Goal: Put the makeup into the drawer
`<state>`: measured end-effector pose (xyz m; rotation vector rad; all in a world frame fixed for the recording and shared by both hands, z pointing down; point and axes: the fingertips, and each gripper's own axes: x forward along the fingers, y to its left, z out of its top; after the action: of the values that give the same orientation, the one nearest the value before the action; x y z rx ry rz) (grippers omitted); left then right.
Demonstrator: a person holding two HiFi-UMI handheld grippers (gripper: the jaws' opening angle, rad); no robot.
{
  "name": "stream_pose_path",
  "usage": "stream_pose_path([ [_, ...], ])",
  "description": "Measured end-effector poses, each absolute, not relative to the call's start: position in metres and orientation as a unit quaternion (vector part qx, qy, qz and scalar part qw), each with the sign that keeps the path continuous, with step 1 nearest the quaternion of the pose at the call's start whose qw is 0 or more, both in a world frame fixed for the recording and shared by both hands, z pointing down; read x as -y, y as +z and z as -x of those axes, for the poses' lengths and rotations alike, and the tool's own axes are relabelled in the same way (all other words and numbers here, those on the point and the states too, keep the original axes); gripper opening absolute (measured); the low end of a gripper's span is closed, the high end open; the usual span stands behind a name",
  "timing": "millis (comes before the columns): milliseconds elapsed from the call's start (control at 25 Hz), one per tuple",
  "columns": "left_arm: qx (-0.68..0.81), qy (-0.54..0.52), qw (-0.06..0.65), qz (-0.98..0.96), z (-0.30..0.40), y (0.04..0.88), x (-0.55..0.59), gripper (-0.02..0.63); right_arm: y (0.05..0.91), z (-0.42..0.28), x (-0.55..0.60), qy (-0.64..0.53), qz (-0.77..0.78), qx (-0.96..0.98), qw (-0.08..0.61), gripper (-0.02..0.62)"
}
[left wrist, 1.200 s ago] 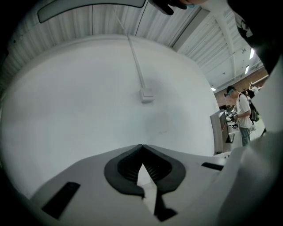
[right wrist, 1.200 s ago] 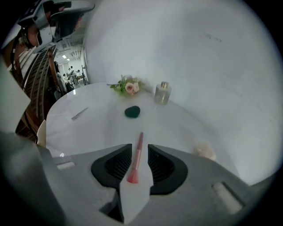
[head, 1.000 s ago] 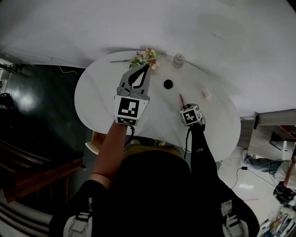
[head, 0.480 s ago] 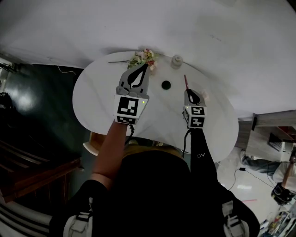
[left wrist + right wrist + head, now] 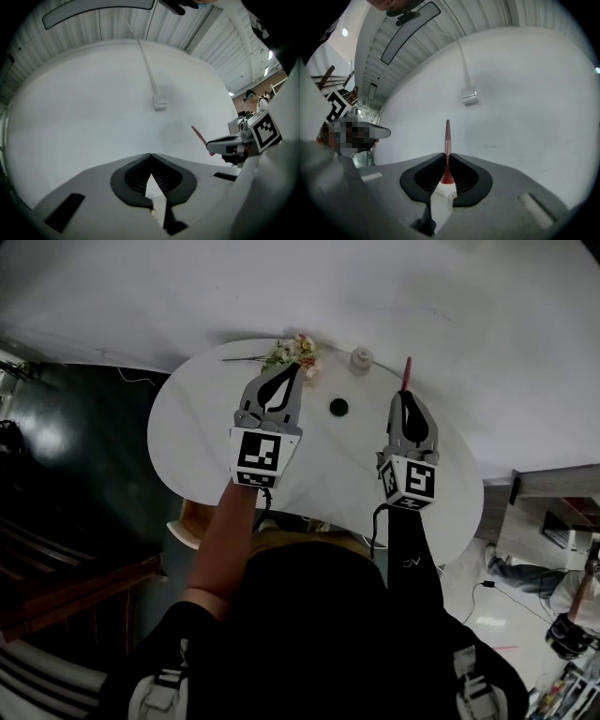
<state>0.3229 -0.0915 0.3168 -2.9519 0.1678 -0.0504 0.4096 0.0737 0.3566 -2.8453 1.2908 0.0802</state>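
Two grippers up over the white oval table [image 5: 197,446], both pointing away from the person toward the white wall [image 5: 487,315].

Right gripper [image 5: 406,396] [image 5: 447,157]: jaws have just been closing and now stand nearly together, pads clamped on the red makeup stick [image 5: 407,371] [image 5: 447,136]. The thicker red end sits between the pads; the thin end sticks out past the fingertips.

Left gripper [image 5: 292,371] [image 5: 151,155]: jaws together at the tips, nothing between them. Its view shows the right gripper [image 5: 218,143] off to the side with the stick [image 5: 198,136] jutting from it.

Edges and room: the right gripper's tips lie over the far right rim of the table, and the stick's free end shows against the wall beyond that rim. A black round item [image 5: 338,408] lies on the table between the two grippers, apart from both. A small white jar [image 5: 362,360] and a bunch of flowers [image 5: 295,351] sit at the far rim; the left gripper's tips are just beside the flowers. The left half of the tabletop is bare.

Stick orientation: the long axis runs in line with the right gripper's jaws, thin tip leading toward the wall. In the right gripper view it stands straight up the picture's middle.
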Motion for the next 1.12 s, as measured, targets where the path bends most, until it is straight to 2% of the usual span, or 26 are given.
stream_pose_path([
  [360,-0.129,-0.019,0.098,0.987,-0.234,0.312,0.144,0.008,0.353,-0.336,-0.001,0.038,0.872,-0.488,-0.014,0.049],
  [680,-0.216,-0.031,0.11,0.97,-0.115,0.303,0.199,0.008,0.354,-0.232,0.075,0.036,0.822,-0.568,-0.033,0.049],
  [1120,-0.357,-0.052,0.108,0.926,0.052,0.319,0.246,0.008,0.371,-0.089,0.164,0.024,0.723,-0.691,-0.014,0.049],
])
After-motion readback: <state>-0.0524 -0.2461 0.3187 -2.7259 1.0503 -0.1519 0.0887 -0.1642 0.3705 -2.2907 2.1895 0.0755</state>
